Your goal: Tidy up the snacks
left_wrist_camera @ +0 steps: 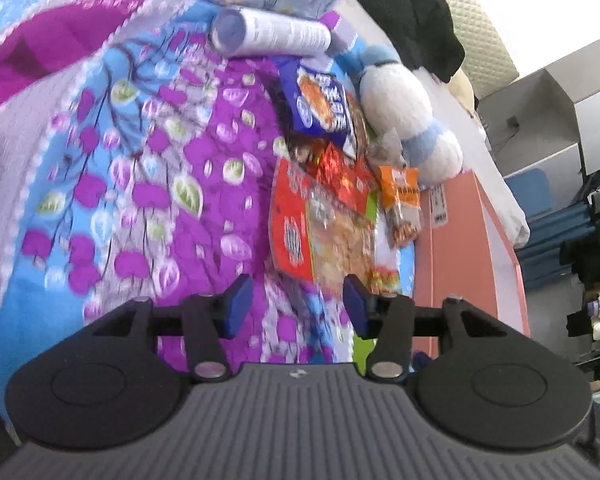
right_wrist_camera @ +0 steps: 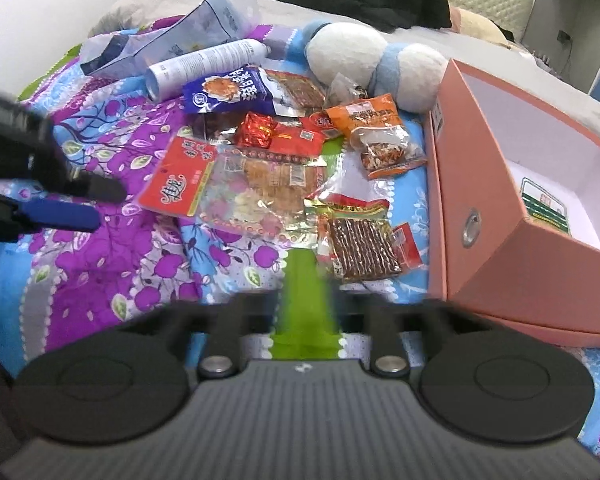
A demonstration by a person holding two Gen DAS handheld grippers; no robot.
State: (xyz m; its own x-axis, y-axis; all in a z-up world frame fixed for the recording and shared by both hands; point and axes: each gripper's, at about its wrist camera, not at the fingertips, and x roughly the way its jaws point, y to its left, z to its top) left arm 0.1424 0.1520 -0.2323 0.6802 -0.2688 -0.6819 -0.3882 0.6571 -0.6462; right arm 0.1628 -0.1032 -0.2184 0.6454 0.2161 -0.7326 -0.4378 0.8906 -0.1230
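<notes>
Hovering with blue pads parted and empty: left gripper (left_wrist_camera: 298, 306), just short of the big red-and-clear flat snack packet (right_wrist_camera: 204, 190), likely lining up a pick. Lying scattered on the purple-and-blue floral bedspread (right_wrist_camera: 100, 272), beside the open pink cardboard box (right_wrist_camera: 496, 184): orange nut pouch (right_wrist_camera: 374, 136), blue printed pouch (right_wrist_camera: 228, 94), brown-stick packet (right_wrist_camera: 360, 244) nearest the box wall. Sitting open-topped and close, that box, presumably as the collecting bin. Blurring badly at the fingers: right gripper (right_wrist_camera: 306, 304), its opening impossible to tell, low over the bedspread's green stripe beside the box.
</notes>
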